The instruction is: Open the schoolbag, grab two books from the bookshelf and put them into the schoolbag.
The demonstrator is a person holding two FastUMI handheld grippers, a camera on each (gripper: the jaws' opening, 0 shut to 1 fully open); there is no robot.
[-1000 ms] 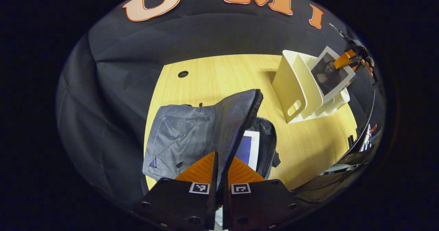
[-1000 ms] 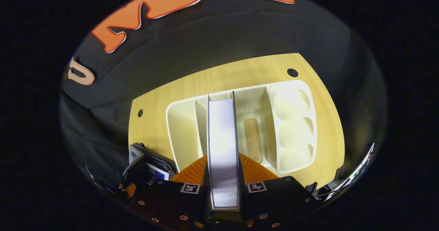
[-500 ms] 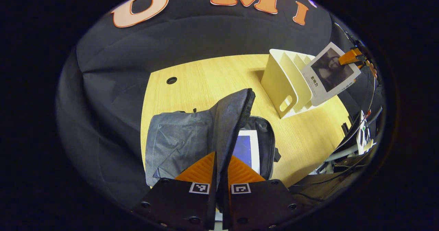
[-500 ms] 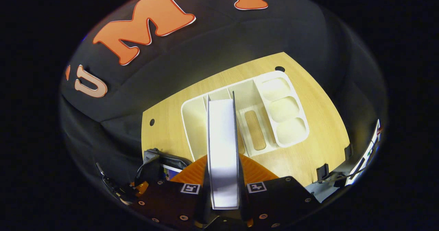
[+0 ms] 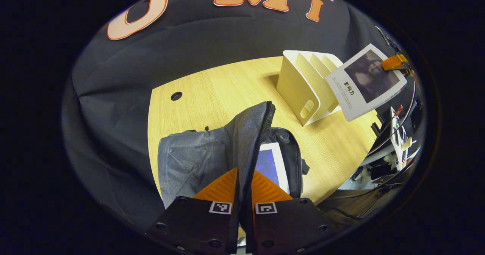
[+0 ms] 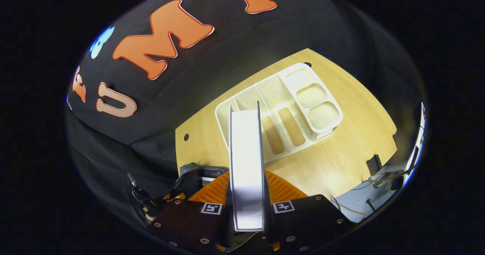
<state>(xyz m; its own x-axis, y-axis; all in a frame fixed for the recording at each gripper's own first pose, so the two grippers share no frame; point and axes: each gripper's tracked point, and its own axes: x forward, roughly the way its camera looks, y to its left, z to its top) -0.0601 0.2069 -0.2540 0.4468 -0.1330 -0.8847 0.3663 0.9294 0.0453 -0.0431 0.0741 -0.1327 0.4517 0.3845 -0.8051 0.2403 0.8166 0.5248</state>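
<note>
Left tool (image 5: 243, 188) clamps schoolbag flap (image 5: 248, 137); blue book (image 5: 271, 164) inside. Right tool (image 6: 246, 194) grips second book (image 6: 245, 164) above bookshelf (image 6: 280, 111); cover writing unreadable.

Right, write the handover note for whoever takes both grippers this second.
Left gripper: shut on the raised flap of the grey fabric schoolbag, holding it open on the pale wooden table.
Right gripper: shut on a white-covered book with a dark portrait, held in the air near the cream plastic bookshelf.
Done: bag open; one book with a blue cover lies inside.
Left: carry the held book to the bag, put it in and release.
</note>
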